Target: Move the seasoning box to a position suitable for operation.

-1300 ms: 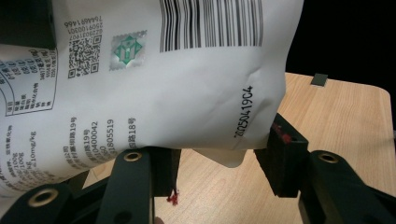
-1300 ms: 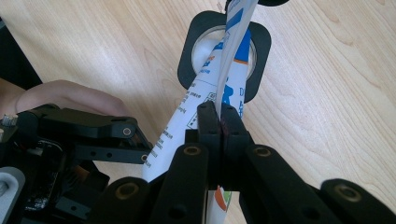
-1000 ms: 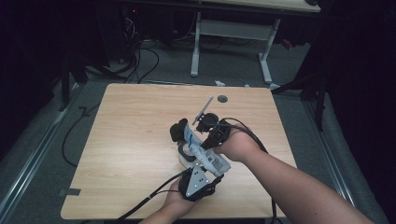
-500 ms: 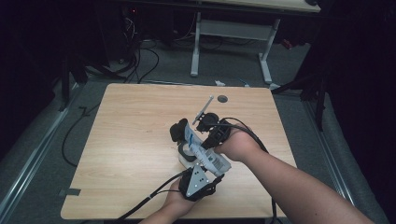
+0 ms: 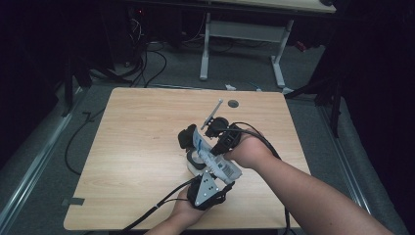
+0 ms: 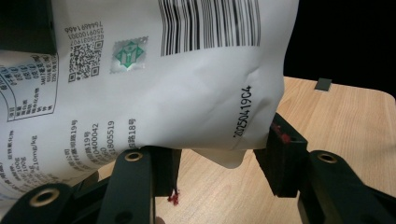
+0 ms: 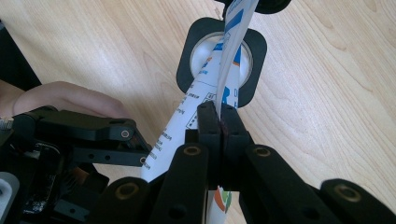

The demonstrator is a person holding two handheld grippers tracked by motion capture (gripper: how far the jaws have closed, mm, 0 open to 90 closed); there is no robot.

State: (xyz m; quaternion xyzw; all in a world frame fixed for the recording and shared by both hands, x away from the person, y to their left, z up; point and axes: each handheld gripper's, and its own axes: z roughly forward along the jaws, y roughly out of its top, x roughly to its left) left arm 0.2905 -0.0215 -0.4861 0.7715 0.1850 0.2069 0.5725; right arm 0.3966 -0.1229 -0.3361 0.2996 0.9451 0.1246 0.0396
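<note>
Both tools pinch the white pouch [image 5: 215, 155] — left tool [image 6: 219, 175] apparently loosely.

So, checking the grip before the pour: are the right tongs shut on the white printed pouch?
Shut: right tongs pinch the white printed pouch edge, no gap.

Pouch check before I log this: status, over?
Right gripper shut on pouch. Left gripper around its lower edge, grip unclear. Cup beneath. Nothing blocking.

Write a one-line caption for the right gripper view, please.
Right gripper pinches the edge of a white printed pouch above a round cup.
</note>
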